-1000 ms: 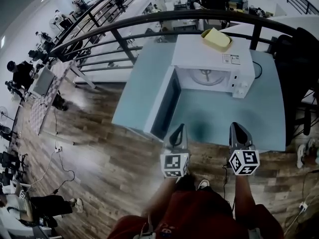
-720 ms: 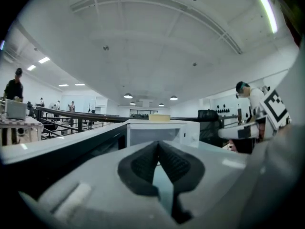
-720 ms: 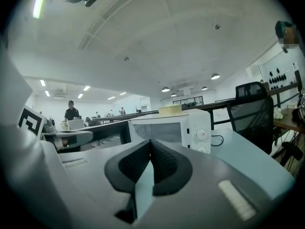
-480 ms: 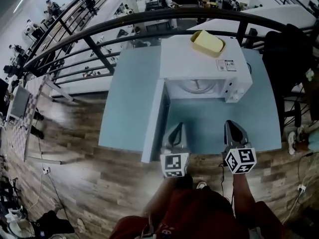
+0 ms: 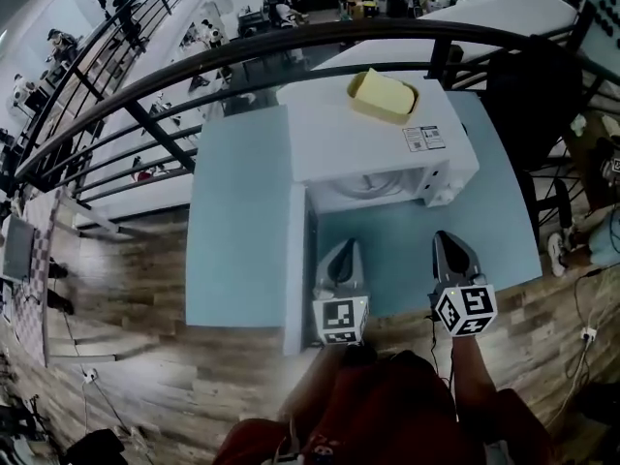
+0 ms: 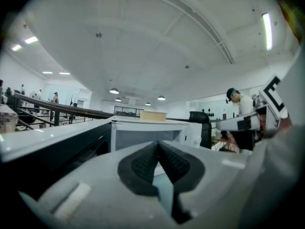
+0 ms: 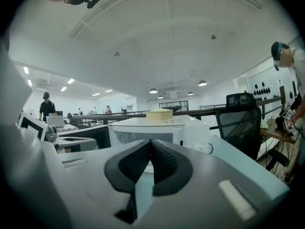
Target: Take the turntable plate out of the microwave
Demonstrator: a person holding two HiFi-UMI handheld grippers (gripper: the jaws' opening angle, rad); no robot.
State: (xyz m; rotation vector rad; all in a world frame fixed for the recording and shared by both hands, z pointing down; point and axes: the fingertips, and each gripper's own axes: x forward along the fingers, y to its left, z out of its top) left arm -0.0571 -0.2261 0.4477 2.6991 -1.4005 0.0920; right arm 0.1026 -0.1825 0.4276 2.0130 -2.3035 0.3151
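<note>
On microwave [image 5: 358, 148] top: yellow tub [image 5: 382, 96] | door [image 5: 295, 279] open | left gripper [image 5: 345, 248], right gripper [image 5: 446, 240] closed, empty

Left gripper [image 5: 341, 267], right gripper [image 5: 453, 257] closed, empty

- Worktop [image 5: 237, 221]: pale blue, rectangular, standing on a wood-plank floor [image 5: 145, 376] just beside a dark railing.
- Directly on the worktop: one white microwave [image 5: 358, 139], set toward the far side and right of centre, with its opening facing the near edge.
- Microwave door [image 5: 296, 260]: open, swung out on the left side, seen edge-on in the head view and reaching the worktop's near edge.
- Worktop surface left of the door and in front of the opening is bare blue.
- Right gripper view: the same blue surface [image 7: 238, 161] runs along the microwave's right side.
</note>
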